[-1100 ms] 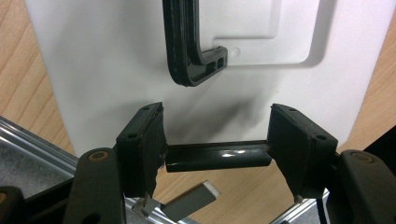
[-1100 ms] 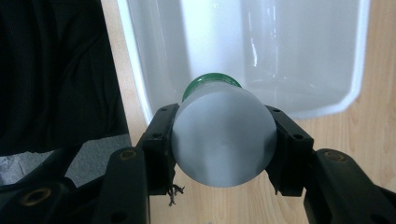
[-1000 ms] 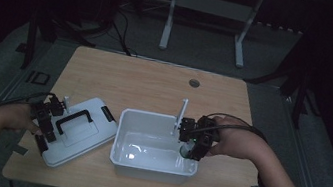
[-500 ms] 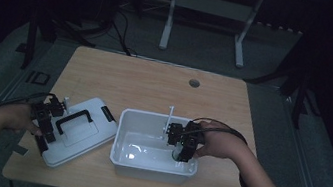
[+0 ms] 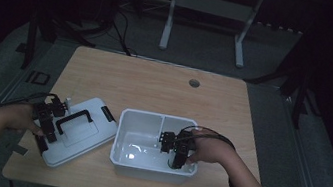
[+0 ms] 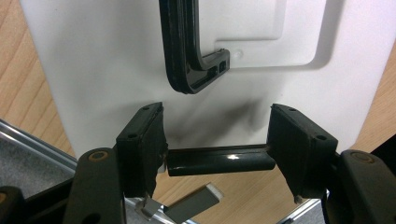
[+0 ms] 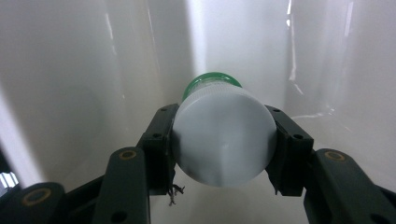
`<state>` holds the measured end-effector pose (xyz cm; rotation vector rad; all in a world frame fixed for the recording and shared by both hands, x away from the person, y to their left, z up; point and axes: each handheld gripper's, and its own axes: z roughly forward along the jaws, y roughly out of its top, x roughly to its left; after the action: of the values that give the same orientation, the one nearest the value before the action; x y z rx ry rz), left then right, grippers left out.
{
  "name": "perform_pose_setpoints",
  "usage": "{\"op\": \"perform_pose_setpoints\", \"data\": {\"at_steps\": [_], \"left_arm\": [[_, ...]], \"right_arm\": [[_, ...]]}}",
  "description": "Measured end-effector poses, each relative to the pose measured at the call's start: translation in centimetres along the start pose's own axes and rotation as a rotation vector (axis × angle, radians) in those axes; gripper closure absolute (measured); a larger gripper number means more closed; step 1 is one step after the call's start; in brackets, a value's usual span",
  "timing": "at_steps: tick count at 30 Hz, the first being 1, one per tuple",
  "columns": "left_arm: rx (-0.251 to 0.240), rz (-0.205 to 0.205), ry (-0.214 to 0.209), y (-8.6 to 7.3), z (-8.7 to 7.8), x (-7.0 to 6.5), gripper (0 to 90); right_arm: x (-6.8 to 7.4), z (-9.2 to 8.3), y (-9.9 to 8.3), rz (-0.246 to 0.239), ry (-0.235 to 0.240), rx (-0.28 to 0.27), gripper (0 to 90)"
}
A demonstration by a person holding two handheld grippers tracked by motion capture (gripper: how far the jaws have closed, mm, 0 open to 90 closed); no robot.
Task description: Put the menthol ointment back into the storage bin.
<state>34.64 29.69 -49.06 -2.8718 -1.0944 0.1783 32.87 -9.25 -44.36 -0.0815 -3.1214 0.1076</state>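
A white lid [image 5: 89, 137] with a black handle [image 5: 74, 120] lies flat on the table, left of an open white bin [image 5: 142, 168]. My left gripper [image 5: 46, 131] is at the lid's left edge, shut on a black latch bar [image 6: 219, 161] that spans between its jaws; the lid [image 6: 93, 60] and its handle [image 6: 187, 56] lie beyond. My right gripper [image 5: 177, 157] points down inside the bin's right part. It is shut on a bottle [image 7: 223, 140] with a white cap and a green band, close to the bin's white walls [image 7: 70, 70].
The wooden table [image 5: 155, 86] has a small round grommet [image 5: 194, 83] near its far edge. A desk frame [image 5: 208, 9] and cables lie on the dark floor beyond. Both forearms enter from the bottom, with a cable trailing along each.
My right hand has sunk into the bin and shifted a little left, still holding the bottle. My left hand and the lid have stayed put.
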Motion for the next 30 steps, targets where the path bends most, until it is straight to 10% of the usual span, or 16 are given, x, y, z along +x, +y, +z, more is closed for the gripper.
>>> {"op": "perform_pose_setpoints", "data": {"at_steps": [30], "left_arm": [[0.003,-0.009,0.000,-0.4,0.3,0.2,36.7]], "right_arm": [[-0.6,3.8,2.5,0.019,-0.015,0.088,50.2]]}}
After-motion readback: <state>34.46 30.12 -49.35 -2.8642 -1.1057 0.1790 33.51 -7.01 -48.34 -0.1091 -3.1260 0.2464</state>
